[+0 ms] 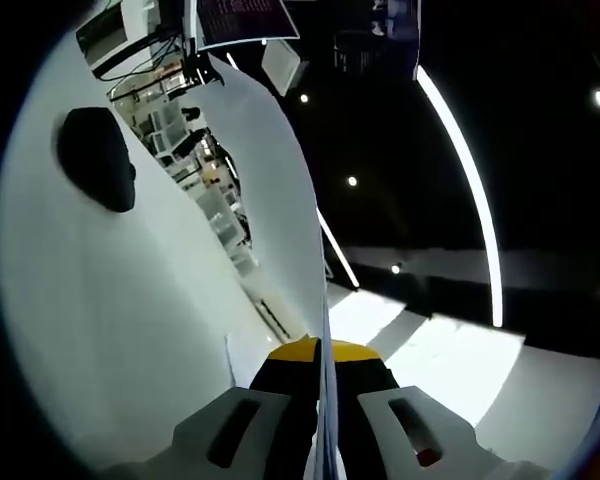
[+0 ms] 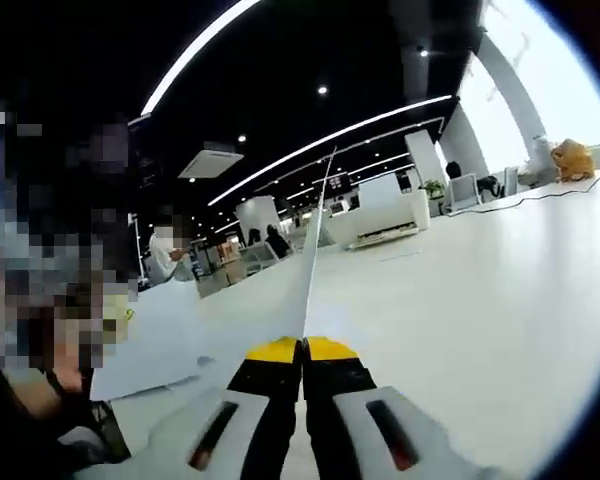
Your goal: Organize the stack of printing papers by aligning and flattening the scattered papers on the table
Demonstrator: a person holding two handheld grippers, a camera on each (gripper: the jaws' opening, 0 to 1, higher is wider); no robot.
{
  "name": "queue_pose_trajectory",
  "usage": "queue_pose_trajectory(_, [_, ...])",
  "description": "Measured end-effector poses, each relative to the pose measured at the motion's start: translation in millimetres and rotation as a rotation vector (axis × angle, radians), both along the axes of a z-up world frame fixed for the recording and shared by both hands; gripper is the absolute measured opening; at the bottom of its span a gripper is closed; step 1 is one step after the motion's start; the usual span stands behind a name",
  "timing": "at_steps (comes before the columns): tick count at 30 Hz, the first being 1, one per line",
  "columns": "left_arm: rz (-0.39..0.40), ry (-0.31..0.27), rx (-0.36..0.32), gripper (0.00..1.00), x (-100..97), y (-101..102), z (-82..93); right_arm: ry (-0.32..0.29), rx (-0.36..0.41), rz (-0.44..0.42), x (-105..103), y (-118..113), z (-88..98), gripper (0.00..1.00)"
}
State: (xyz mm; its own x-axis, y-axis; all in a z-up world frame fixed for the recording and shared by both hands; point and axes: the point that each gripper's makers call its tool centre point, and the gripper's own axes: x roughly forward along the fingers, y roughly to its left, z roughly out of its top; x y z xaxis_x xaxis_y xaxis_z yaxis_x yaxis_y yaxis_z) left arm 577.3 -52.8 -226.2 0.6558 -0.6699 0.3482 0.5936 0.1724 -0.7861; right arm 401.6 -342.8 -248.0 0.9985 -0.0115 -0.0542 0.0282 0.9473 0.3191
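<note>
My left claw is clenched on a sheet of paper seen edge-on and lifted, and my right claw pinches a sheet the same way. Beyond it, loose papers lie on the white counter. I'd keep both grips level and lower the sheet squarely onto those papers.

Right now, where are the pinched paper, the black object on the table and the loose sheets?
paper [image 1: 280, 200], left gripper view, its broad white face.
black object [image 1: 98, 158], left gripper view, its middle.
loose sheets [image 2: 170, 345], right gripper view, top sheet's flat face.
</note>
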Motion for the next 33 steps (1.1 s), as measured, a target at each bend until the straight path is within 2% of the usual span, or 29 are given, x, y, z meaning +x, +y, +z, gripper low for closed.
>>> queue_pose_trajectory(7, [-0.002, 0.002, -0.002, 0.06, -0.4, -0.2, 0.1, -0.035, 0.040, 0.010, 2.1, 2.9, 8.6, 0.00])
queue_pose_trajectory(13, [-0.002, 0.001, 0.003, 0.06, -0.8, -1.0, 0.0, -0.051, 0.040, 0.005, 2.0, 1.7, 13.7, 0.00])
queue_pose_trajectory(14, [-0.004, 0.003, 0.001, 0.06, -0.8, -1.3, -0.3, -0.073, 0.081, 0.010, 2.9, -0.4, 19.3, 0.00])
queue_pose_trajectory(19, [-0.007, 0.001, 0.005, 0.06, -1.4, -2.1, -0.5, -0.095, 0.103, 0.021, 4.3, 1.4, 25.7, 0.00])
queue_pose_trajectory(30, [-0.007, 0.003, 0.005, 0.06, -0.9, -2.0, -0.5, -0.119, 0.104, 0.036, 10.9, -0.7, 37.7, 0.00])
queue_pose_trajectory(33, [-0.007, 0.003, 0.006, 0.06, -1.0, -2.1, -0.5, -0.134, 0.104, 0.044, 13.9, -0.4, 46.4, 0.00])
